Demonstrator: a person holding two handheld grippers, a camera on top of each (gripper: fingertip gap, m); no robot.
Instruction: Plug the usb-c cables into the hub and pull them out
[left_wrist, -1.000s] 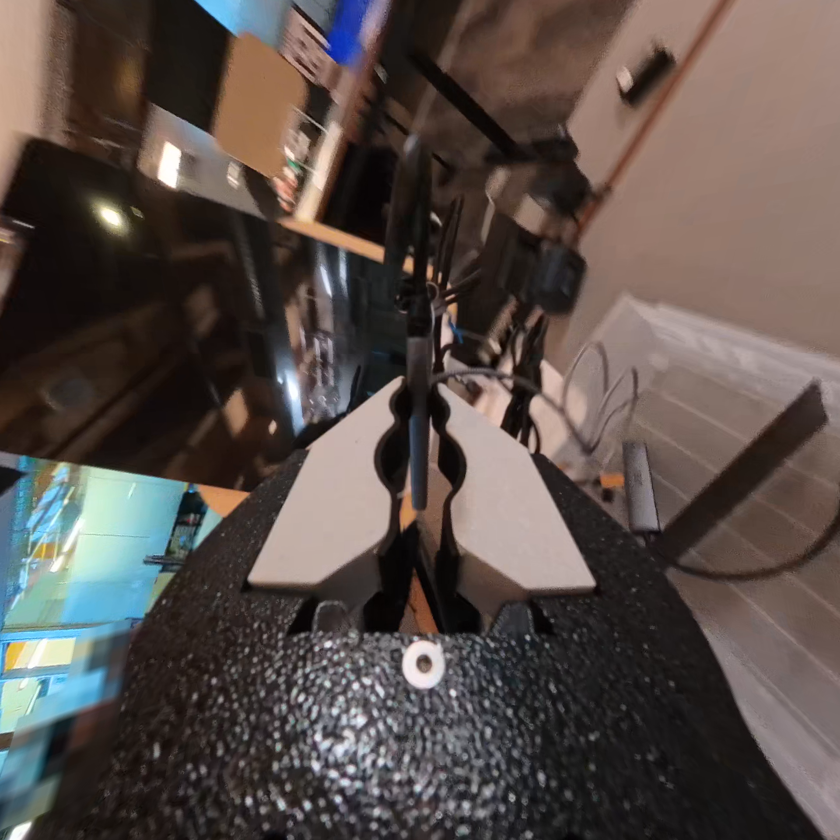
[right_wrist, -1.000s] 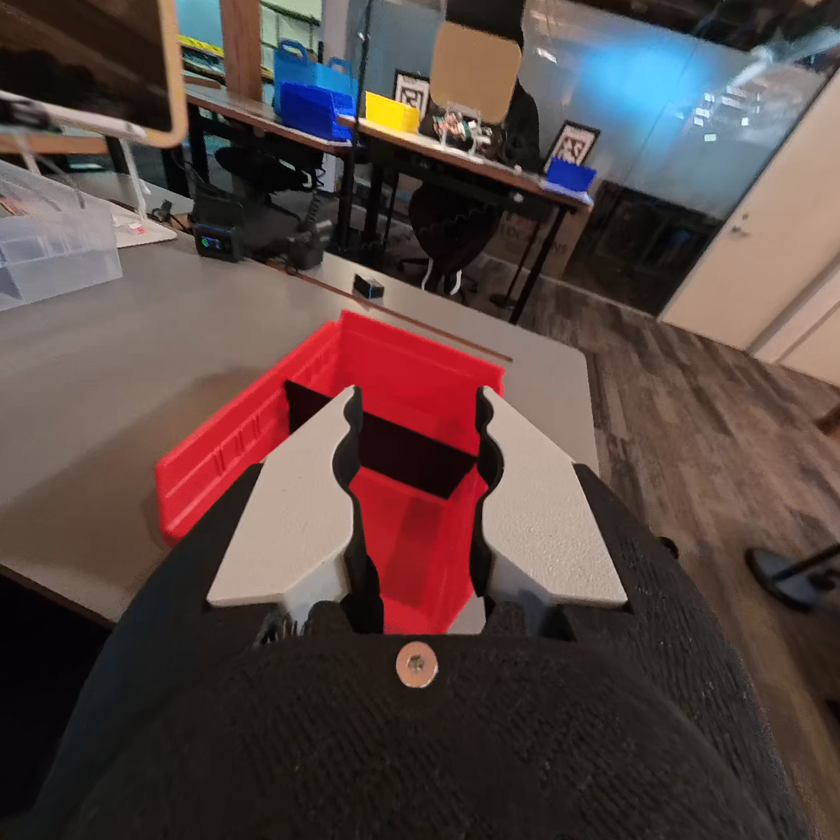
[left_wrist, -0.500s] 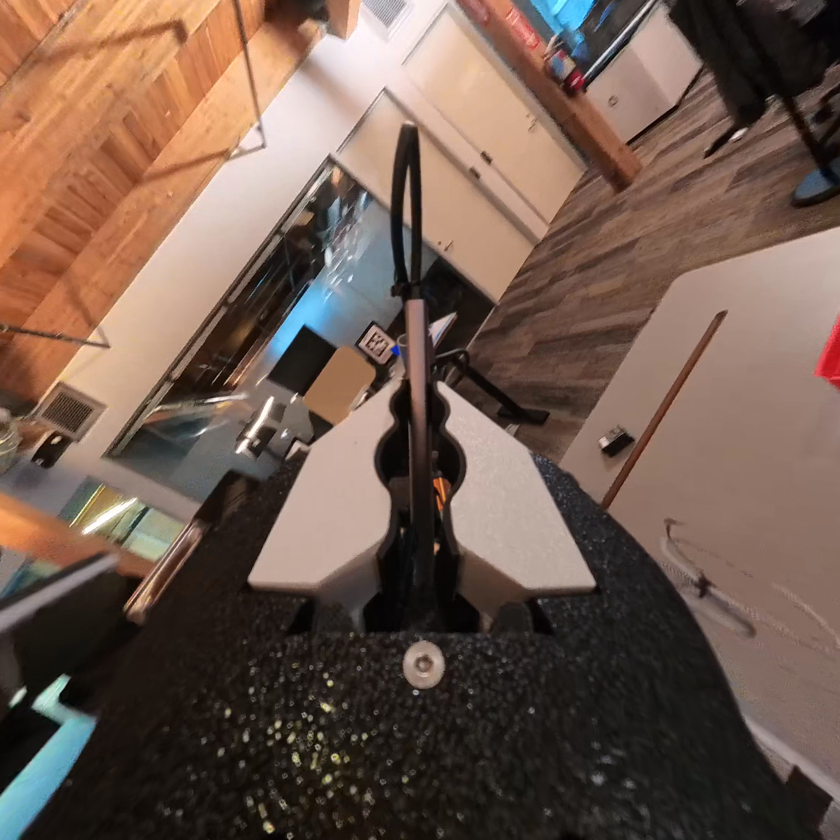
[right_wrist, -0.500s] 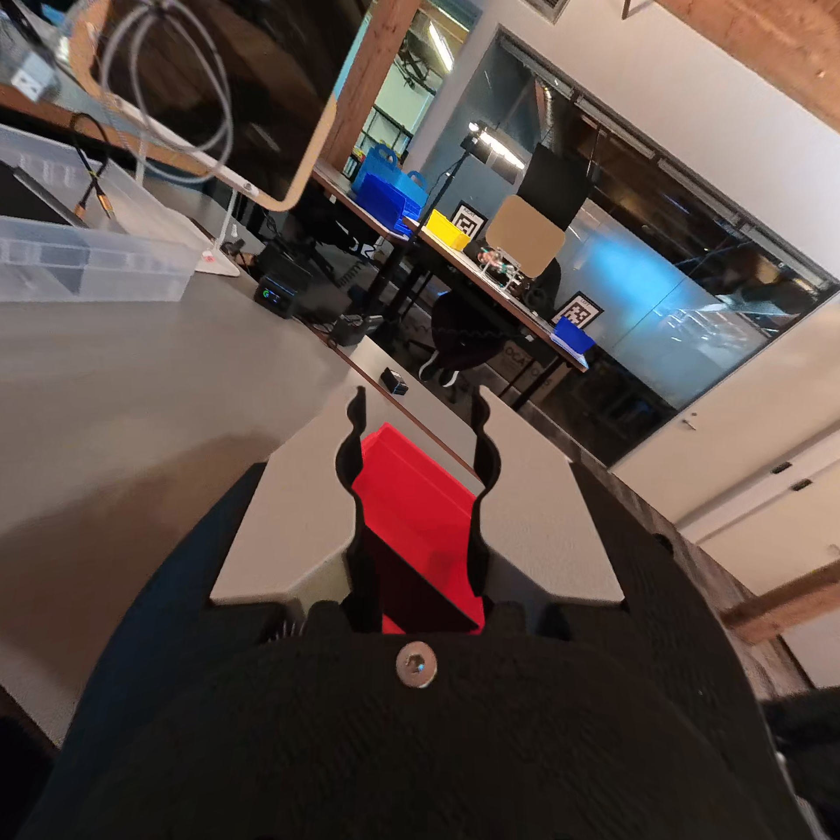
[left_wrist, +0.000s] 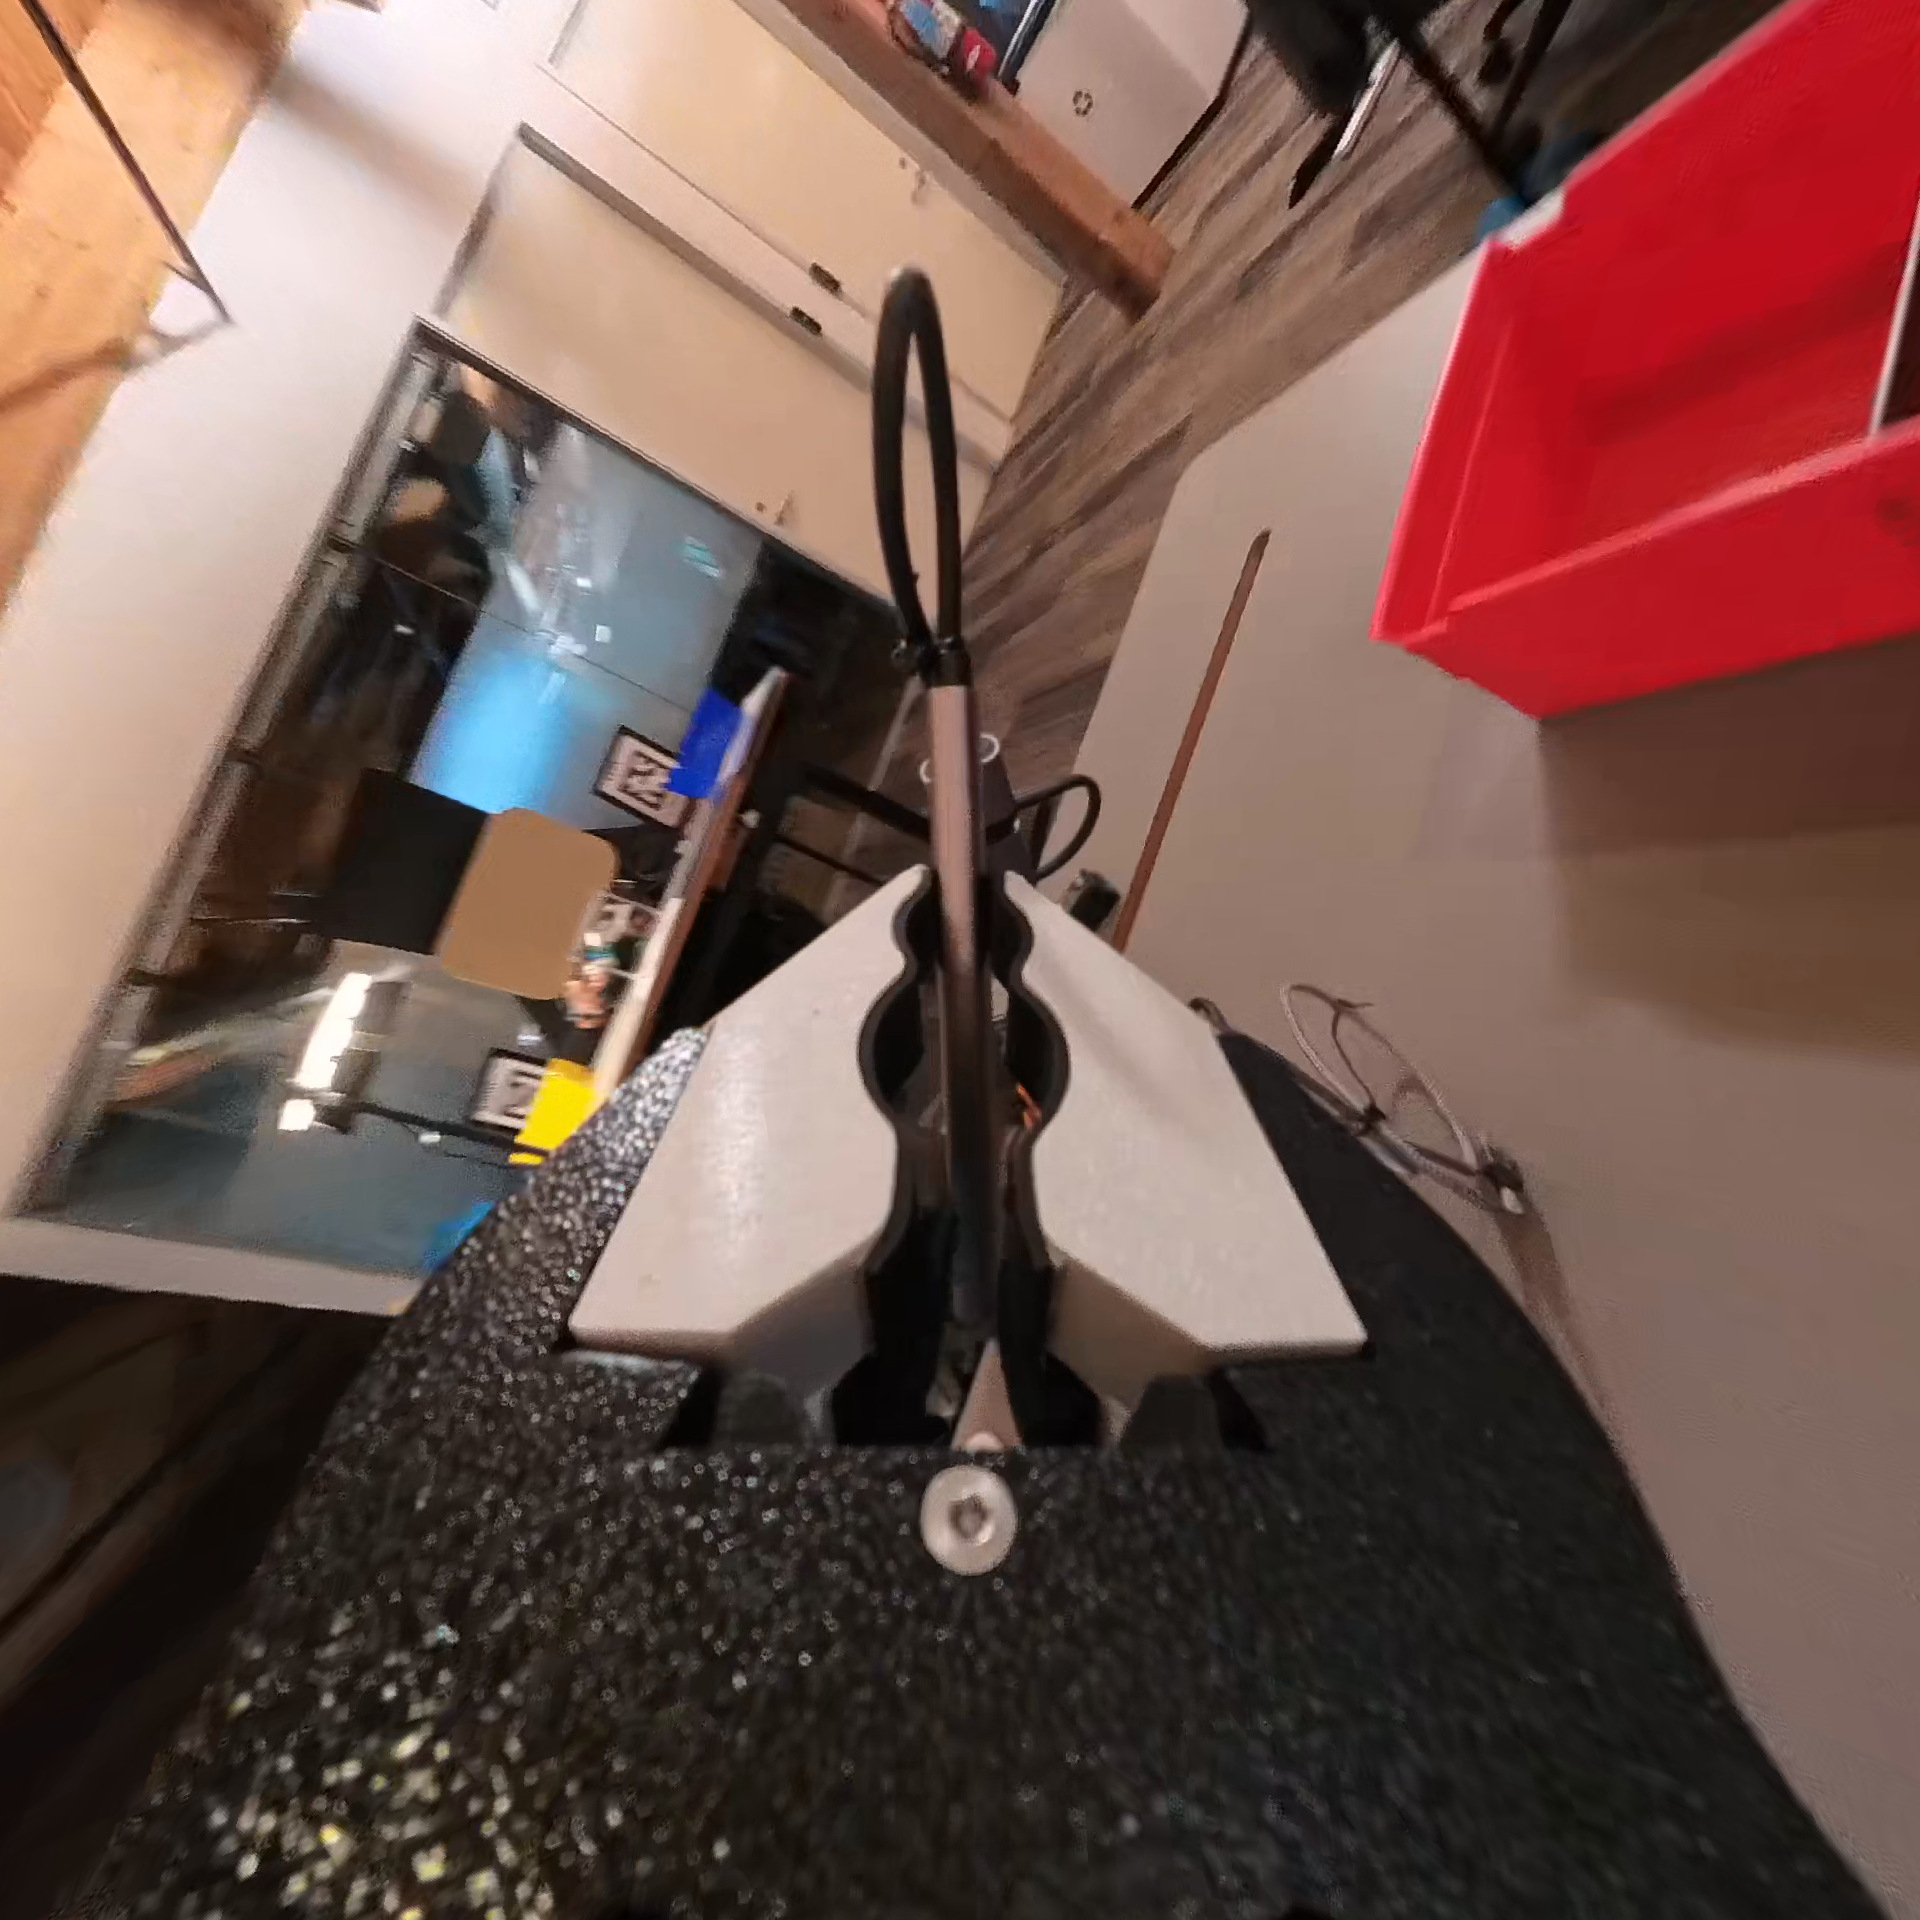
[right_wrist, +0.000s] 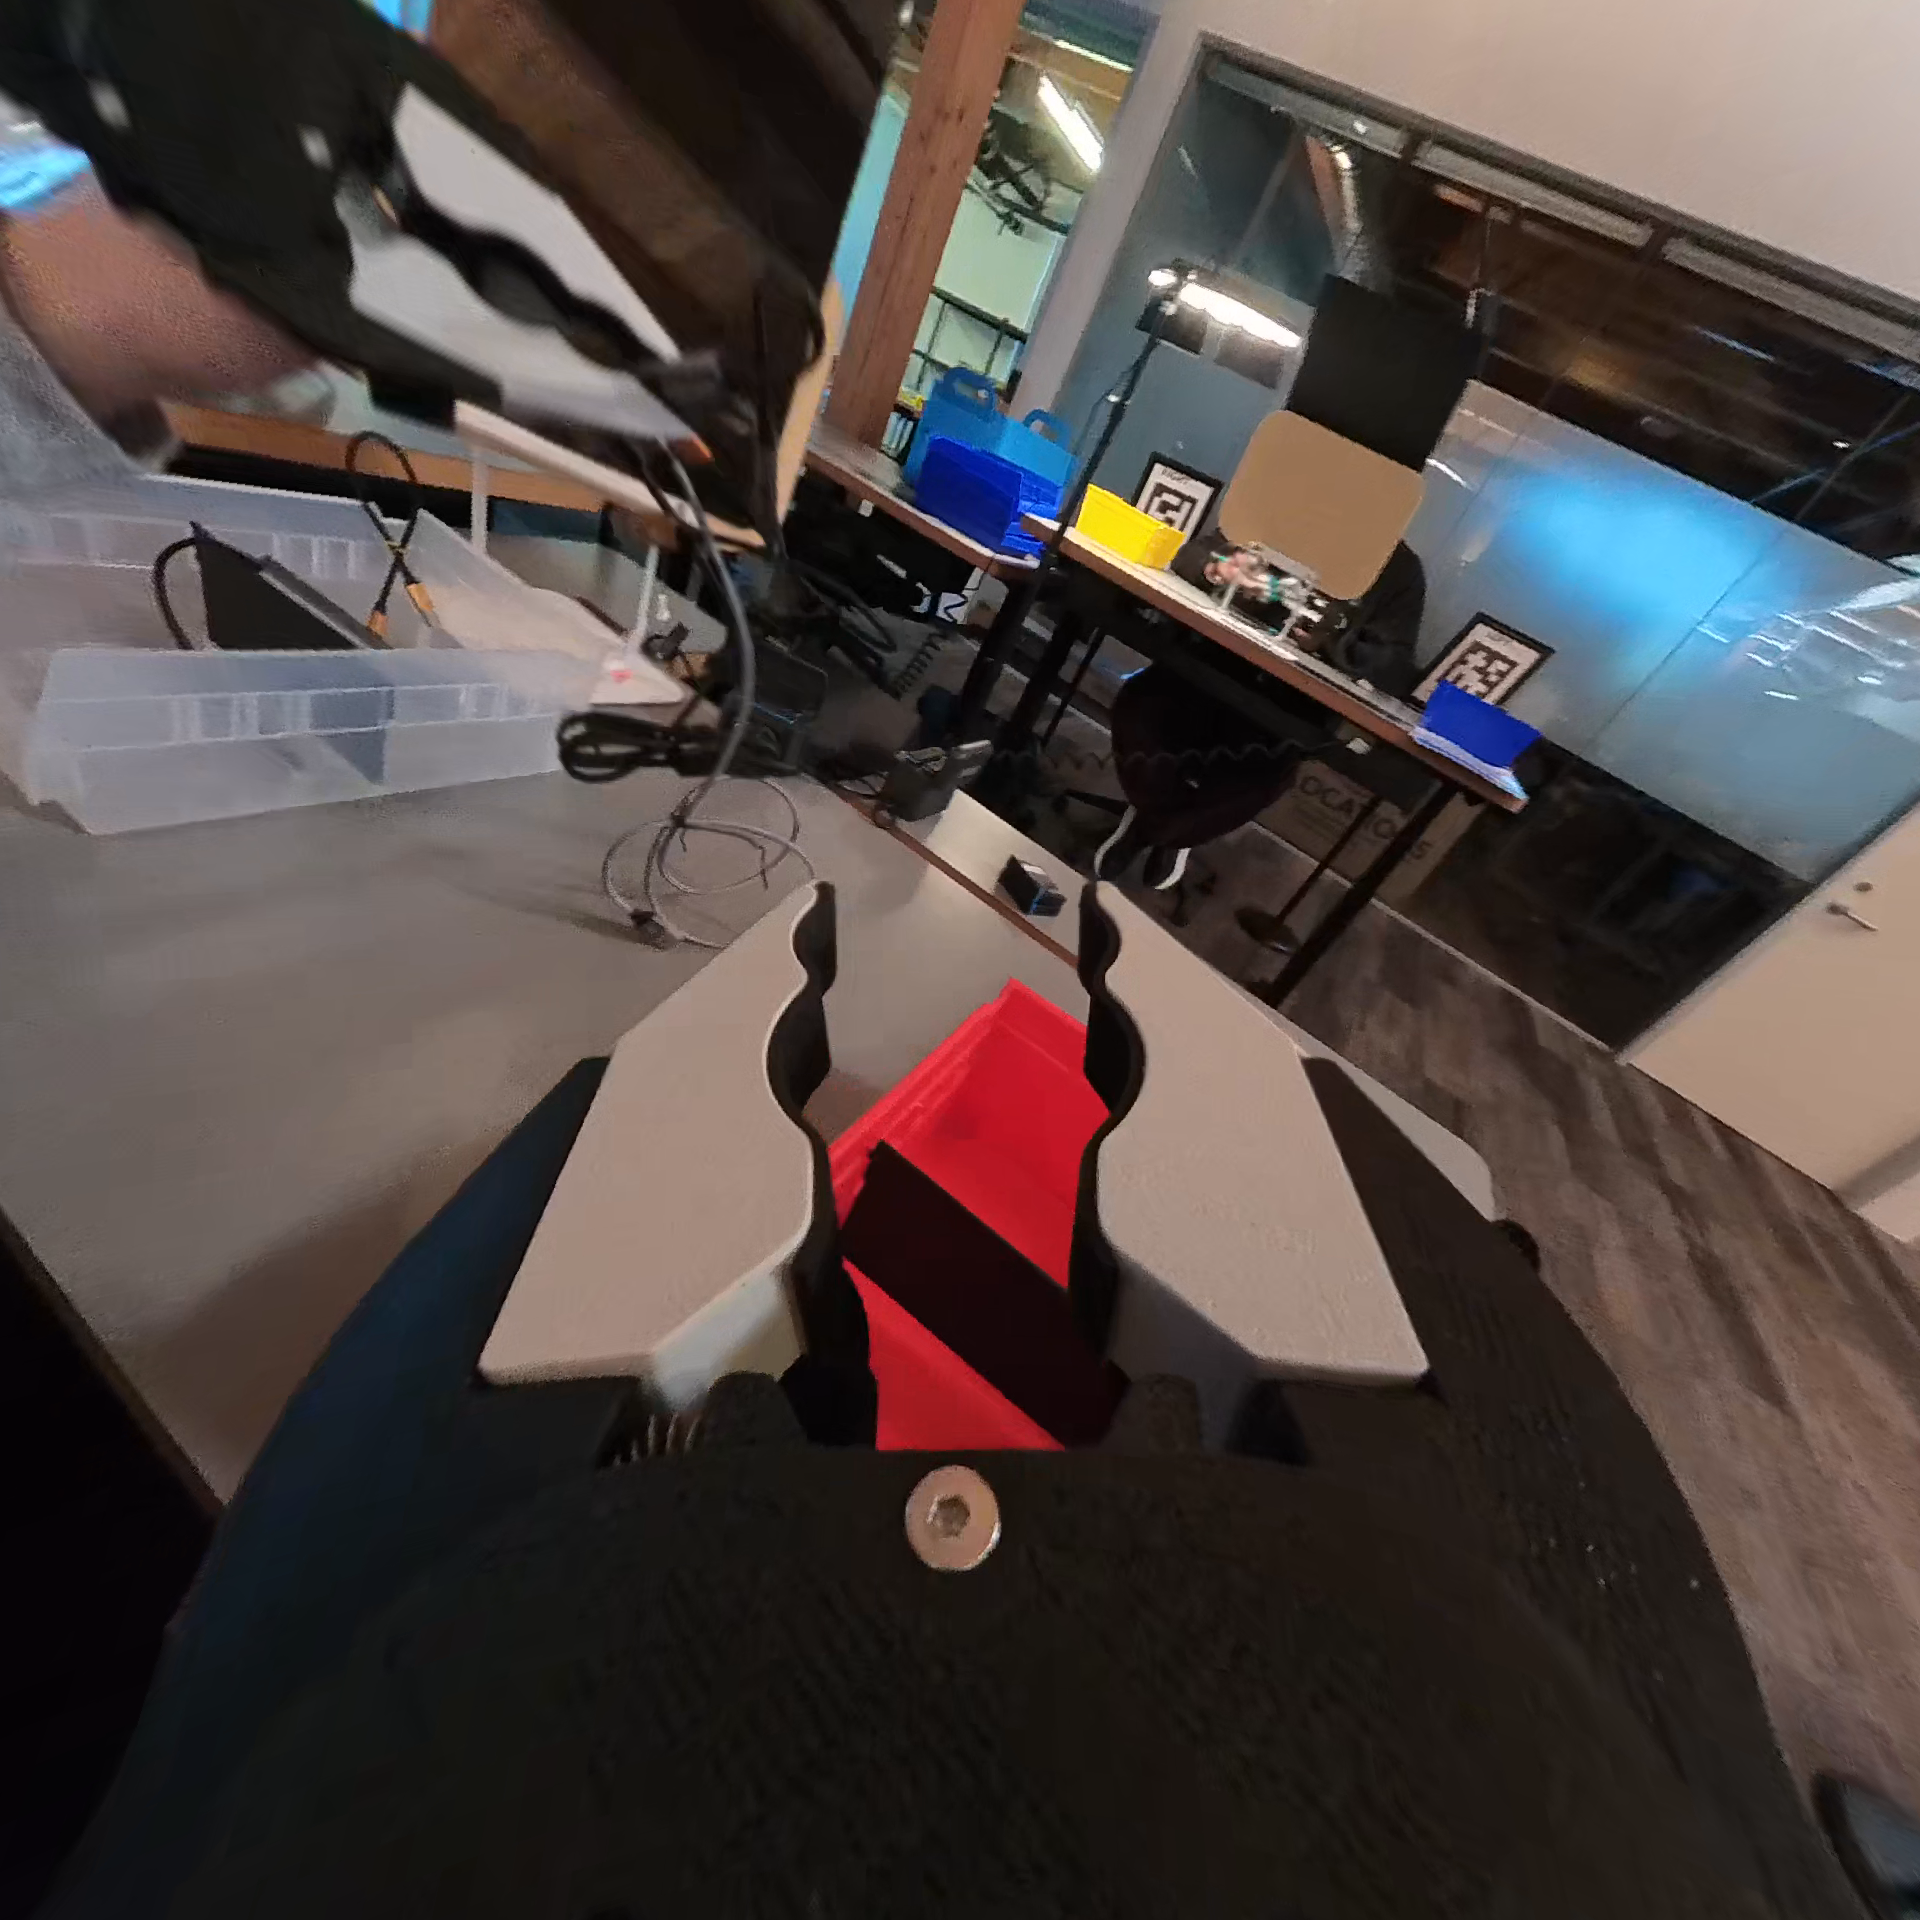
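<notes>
Gripping the slim grey hub (left_wrist: 954, 831) edge-on, the left gripper (left_wrist: 964, 914) has its jaws pinched tight, black cable (left_wrist: 914, 436) looping beyond. Further right, a thin cable coil (right_wrist: 707, 862) lies on the grey surface (right_wrist: 260, 987). Rightmost, the right gripper (right_wrist: 956, 914) hangs over the red bin (right_wrist: 997, 1101), jaws wide apart, empty.

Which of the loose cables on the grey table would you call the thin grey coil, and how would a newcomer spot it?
Start at the grey table, with the clear plastic organiser box at its back. In front of that box's right end lies the thin grey cable coiled in flat loops. Unlike the thicker black cable bundle just behind it, it is pale, wiry and wound into open rings.
</notes>
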